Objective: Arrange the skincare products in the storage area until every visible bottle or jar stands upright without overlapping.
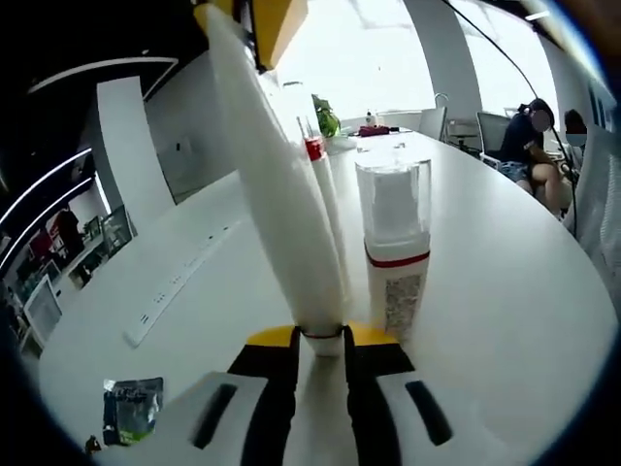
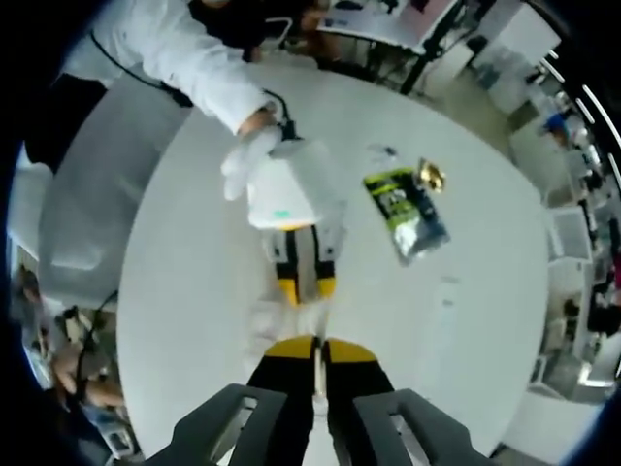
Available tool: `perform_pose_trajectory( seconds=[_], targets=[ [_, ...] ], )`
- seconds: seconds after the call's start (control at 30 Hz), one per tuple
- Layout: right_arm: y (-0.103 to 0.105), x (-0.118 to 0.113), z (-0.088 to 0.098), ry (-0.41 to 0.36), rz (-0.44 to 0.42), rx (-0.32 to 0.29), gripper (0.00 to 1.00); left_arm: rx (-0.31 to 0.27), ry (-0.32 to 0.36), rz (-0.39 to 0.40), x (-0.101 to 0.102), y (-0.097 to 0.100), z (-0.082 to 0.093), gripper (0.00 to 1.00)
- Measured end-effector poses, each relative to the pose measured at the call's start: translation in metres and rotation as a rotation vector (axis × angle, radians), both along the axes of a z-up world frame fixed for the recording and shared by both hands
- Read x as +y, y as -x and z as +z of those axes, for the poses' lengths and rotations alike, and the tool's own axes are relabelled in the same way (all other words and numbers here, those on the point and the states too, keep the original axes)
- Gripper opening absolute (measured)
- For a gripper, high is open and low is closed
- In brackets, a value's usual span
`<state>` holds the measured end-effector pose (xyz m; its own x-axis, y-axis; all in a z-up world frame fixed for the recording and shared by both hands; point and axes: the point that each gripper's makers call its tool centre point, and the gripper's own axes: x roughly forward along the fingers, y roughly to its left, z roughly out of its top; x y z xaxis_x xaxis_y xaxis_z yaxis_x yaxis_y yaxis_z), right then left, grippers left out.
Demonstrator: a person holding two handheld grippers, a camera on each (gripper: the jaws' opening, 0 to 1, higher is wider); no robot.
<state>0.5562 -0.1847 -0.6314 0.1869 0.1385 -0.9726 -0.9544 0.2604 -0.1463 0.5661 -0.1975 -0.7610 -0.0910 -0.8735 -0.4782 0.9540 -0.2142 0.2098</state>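
Because its jaws are pinched on the cap end of a white tube (image 1: 281, 194), the left gripper (image 1: 320, 342) keeps that tube rising up the middle of the left gripper view, presumably to stand it; a pump bottle (image 1: 393, 243) already stands upright just right of it on the white table (image 1: 505, 291). Seen from above, the right gripper (image 2: 315, 351) is closed on the tube's upper end, steadying it; a green sachet (image 2: 406, 214) lies flat at upper right.
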Motion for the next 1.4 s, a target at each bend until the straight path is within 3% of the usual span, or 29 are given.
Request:
perform_pose_trajectory(
  seconds=[0.53, 0.67, 1.2, 1.4],
  targets=[
    [-0.001, 0.0, -0.004, 0.014, -0.005, -0.001, 0.0, 0.004, -0.023, 0.018, 0.011, -0.002, 0.0, 0.19],
    [0.003, 0.0, -0.008, 0.015, -0.018, 0.025, 0.08, 0.01, -0.021, 0.025, 0.013, -0.003, 0.0, 0.19],
    [-0.002, 0.001, 0.007, 0.01, -0.028, -0.033, 0.09, 0.002, -0.036, 0.043, 0.026, -0.004, 0.013, 0.22],
    [-0.006, 0.0, 0.019, 0.008, -0.058, -0.089, 0.11, 0.003, -0.038, 0.08, 0.036, -0.007, 0.022, 0.23]
  ],
)
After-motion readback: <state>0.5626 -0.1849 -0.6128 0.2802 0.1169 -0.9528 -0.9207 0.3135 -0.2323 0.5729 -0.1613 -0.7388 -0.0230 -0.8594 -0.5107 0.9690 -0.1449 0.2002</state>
